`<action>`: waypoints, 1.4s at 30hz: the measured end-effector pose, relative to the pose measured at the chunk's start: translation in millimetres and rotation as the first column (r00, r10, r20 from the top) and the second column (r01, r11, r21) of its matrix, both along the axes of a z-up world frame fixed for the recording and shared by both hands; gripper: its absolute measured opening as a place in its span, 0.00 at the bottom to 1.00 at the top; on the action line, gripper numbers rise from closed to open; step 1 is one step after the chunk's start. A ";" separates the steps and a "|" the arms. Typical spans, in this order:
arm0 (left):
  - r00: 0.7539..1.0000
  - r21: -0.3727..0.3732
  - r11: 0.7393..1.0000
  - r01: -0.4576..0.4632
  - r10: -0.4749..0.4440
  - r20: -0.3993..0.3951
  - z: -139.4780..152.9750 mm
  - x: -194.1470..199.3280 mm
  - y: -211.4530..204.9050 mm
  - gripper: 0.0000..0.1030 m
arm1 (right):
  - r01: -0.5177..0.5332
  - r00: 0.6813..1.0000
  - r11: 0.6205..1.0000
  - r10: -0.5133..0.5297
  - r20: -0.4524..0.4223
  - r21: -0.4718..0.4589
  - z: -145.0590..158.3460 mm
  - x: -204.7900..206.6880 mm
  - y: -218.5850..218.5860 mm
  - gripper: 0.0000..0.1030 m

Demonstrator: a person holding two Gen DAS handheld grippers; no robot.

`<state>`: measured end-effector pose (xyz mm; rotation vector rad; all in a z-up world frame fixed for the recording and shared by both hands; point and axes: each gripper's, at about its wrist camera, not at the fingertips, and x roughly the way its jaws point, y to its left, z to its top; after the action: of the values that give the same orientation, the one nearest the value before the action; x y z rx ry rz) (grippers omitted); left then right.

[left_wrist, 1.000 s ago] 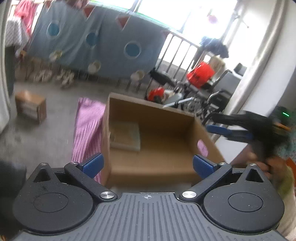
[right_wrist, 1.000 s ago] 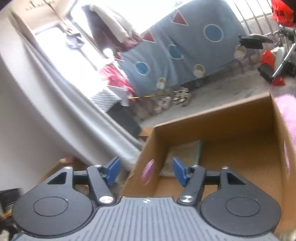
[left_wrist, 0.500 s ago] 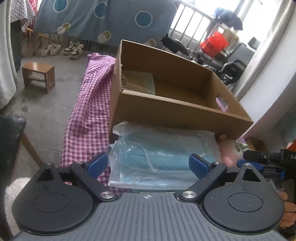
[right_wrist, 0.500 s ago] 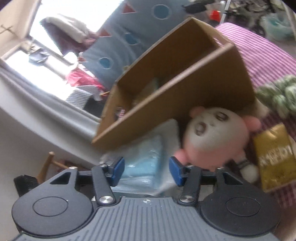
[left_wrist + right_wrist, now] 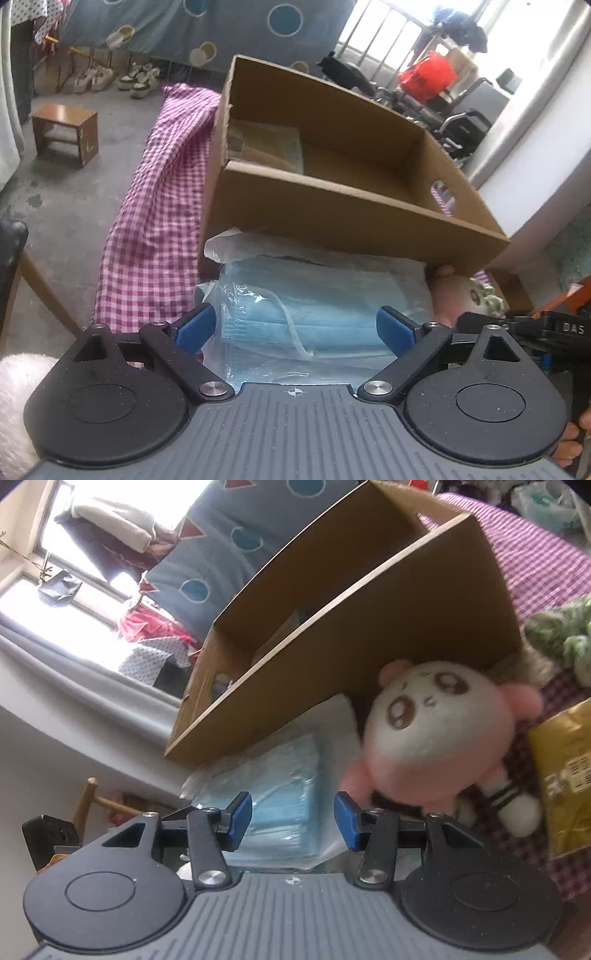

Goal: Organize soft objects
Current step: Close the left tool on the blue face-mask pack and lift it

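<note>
Left gripper (image 5: 295,328) hangs over the pack of blue face masks (image 5: 321,317), jaws spread wide, one blue pad off each side of the pack and neither pressing on it. The clear plastic wrap bulges up between them, but no squeeze shows, so nothing is held there.

Right gripper (image 5: 293,821) comes in from the other side, jaws about half apart, having just been closing. The end of the mask pack (image 5: 273,794) lies between its pads; whether the pads touch the plastic is hard to say, and no grip is visible. The right-hand pad sits just beside the pink foot of the plush toy (image 5: 439,734) (round white face, pink ears), which rests against the front wall of the cardboard box (image 5: 351,221).

The box stands on the pink checked cloth (image 5: 155,229), open at the top, with a flat greenish packet (image 5: 266,144) in its far left corner. The mask pack lies on the cloth right against the box's front wall, the plush beside it to the right. Past the plush, a gold packet (image 5: 569,771) and a green fuzzy thing (image 5: 561,631) near the cloth's right side.
</note>
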<state>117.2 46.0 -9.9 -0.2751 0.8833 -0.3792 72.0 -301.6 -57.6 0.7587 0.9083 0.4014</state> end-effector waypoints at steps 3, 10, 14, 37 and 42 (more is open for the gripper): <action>1.000 -0.028 1.000 0.011 -0.011 -0.008 3.3 -5.1 0.5 0.93 | -0.018 1.000 1.000 0.018 -0.002 0.004 0.7 -0.5 1.7 0.51; 1.000 -0.070 0.997 0.016 -0.018 -0.017 6.3 -17.6 4.9 0.93 | -0.036 0.999 0.999 0.036 0.018 0.000 8.2 -3.1 4.2 0.51; 0.999 -0.098 0.995 0.020 -0.022 -0.023 6.7 -24.7 7.2 0.93 | -0.050 0.998 0.999 0.050 0.042 0.002 13.4 -3.9 6.0 0.51; 0.999 -0.104 0.994 -0.037 0.035 -0.029 -8.4 -23.8 25.6 0.64 | -0.086 0.996 0.986 0.088 -0.005 0.144 0.3 -17.3 -1.2 0.52; 0.999 -0.079 0.996 -0.049 0.049 -0.013 -10.3 -21.6 23.9 0.51 | -0.020 0.996 0.989 0.032 -0.080 0.144 -21.3 -17.7 -0.5 0.52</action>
<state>95.6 69.9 -20.3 -0.3715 0.8721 -0.3678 54.3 -302.1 -78.9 0.9008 0.9744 0.4646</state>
